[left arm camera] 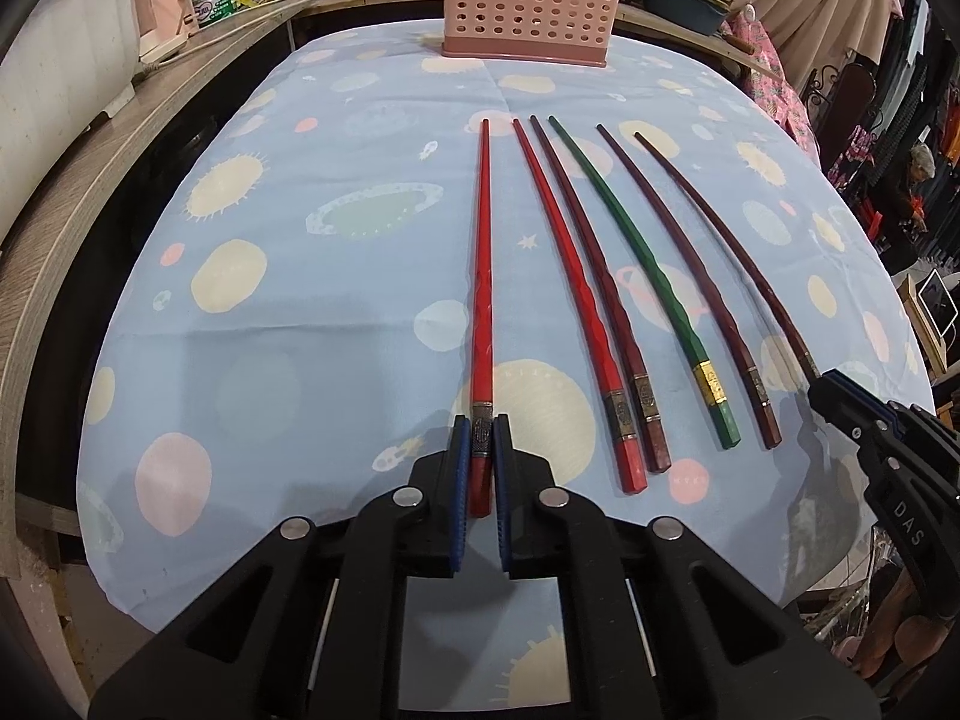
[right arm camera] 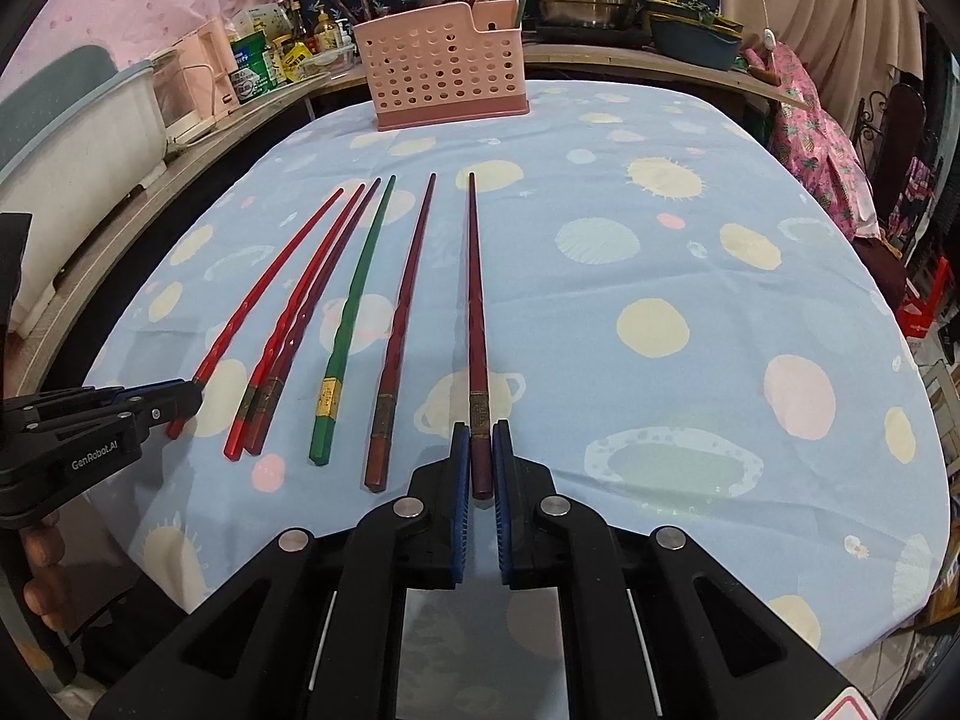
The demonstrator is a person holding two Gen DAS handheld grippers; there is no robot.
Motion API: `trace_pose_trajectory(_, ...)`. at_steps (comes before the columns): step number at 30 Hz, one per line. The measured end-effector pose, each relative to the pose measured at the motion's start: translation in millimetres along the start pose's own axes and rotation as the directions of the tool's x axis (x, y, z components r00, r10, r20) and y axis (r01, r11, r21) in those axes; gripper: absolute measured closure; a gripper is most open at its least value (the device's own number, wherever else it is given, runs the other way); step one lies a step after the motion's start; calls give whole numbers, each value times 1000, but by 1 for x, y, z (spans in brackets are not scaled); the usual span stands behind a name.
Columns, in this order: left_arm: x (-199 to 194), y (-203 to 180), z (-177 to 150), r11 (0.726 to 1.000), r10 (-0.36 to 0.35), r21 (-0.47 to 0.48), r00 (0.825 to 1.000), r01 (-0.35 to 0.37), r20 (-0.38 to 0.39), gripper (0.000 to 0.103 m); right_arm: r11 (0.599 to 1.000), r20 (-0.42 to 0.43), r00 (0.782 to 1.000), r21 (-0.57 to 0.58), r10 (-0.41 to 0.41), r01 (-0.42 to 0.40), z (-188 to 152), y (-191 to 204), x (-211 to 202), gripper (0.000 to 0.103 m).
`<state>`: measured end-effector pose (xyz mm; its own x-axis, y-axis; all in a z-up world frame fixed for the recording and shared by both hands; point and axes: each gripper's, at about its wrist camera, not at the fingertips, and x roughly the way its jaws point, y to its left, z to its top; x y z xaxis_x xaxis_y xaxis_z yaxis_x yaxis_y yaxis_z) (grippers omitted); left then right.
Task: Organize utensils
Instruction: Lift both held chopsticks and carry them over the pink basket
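Chopsticks are laid in a fan of six at frame centre on the patterned tablecloth (left arm camera: 270, 300), thick ends nearest the cameras for access. A pink perforated basket (left arm camera: 528, 6), presumably the destination, is set at top centre. The left gripper (left arm camera: 480, 450) is clamped on the leftmost red chopstick (left arm camera: 482, 276); the right gripper (right arm camera: 481, 456) is clamped on the rightmost dark chopstick (right arm camera: 475, 300). Both grippers are pitched steeply downward.

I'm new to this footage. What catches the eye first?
Six long lacquered chopsticks fan across the blue planet-print tablecloth. The left hand-held gripper clamps the outer bright red chopstick, the right hand-held gripper the outer dark maroon chopstick. A pink perforated plastic basket waits behind.
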<state>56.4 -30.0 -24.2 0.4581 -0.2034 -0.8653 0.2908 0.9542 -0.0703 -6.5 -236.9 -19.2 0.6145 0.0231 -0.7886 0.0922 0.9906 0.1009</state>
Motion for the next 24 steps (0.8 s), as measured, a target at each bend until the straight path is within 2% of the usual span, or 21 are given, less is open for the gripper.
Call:
trace_pose_trajectory(6, -3, 0, 2, 1000, 5, 0, 1000, -5, 5, 96, 1000, 21, 1000, 11, 2, -3, 6, -2, -7, 96)
trace_pose_trajectory(11, -18, 4, 13, 1000, -8, -20, 999, 9, 39, 96, 1000, 58, 998, 28, 10, -11, 17, -5, -19, 96)
trace_pose_trajectory(18, -44, 10, 40, 998, -25, -53, 993, 31, 112, 96, 999, 159, 987, 46, 13, -20, 53, -15, -47, 96)
trace_pose_trajectory(24, -69, 12, 75, 998, -22, -51, 980, 33, 198, 96, 997, 255, 966, 57, 31, -47, 94, -23, -70, 96)
